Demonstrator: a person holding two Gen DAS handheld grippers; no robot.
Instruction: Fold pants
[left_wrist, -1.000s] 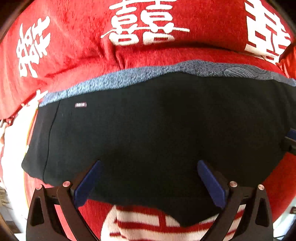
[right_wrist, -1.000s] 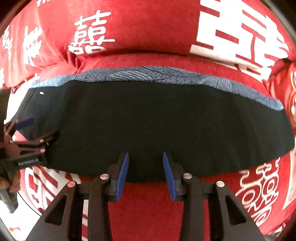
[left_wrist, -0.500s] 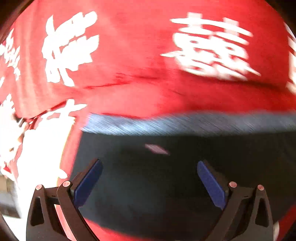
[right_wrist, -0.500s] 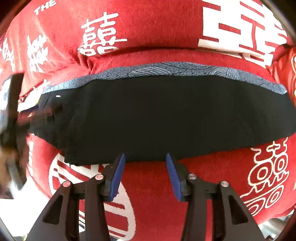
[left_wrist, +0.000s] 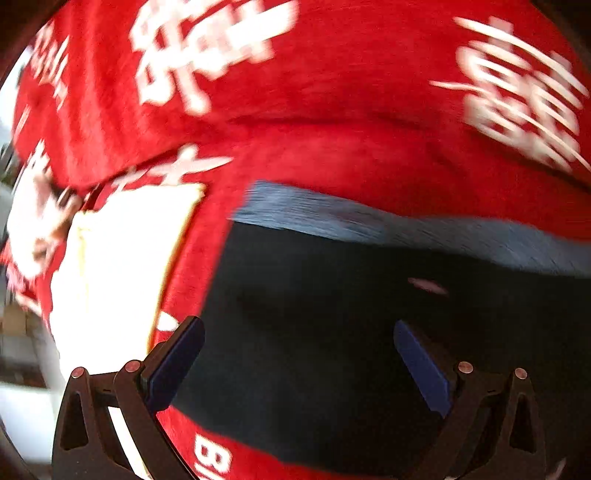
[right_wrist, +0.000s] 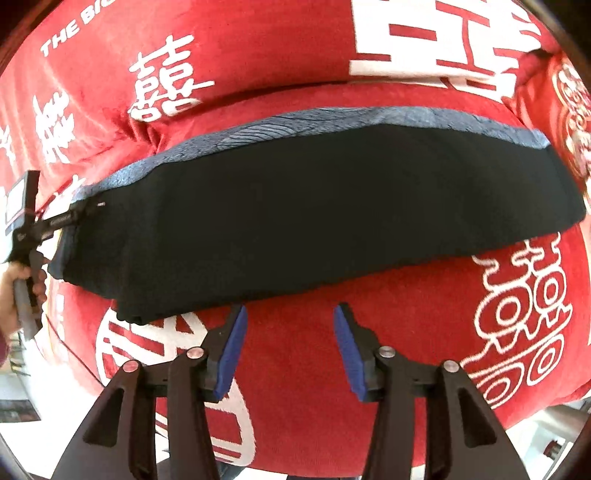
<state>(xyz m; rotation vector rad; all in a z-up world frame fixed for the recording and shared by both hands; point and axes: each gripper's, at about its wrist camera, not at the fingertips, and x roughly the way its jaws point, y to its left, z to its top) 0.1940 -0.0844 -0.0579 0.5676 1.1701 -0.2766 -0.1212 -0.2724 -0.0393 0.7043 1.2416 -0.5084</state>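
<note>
Leftward the left gripper (left_wrist: 295, 354) has slid, jaws wide over the pants (left_wrist: 332, 332); right gripper (right_wrist: 288, 347) opening, empty; its view alone shows the person's hand (right_wrist: 14, 291).

One pair of pants (right_wrist: 314, 214) (folded, black), one red blanket (right_wrist: 277, 44), two hand-held grippers.

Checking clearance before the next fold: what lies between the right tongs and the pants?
Only bare red blanket between the opening right tongs and the pants, seen in the right wrist view.

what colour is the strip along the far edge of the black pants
Blue-grey with a fine wavy line pattern; the right wrist view shows it best.
</note>
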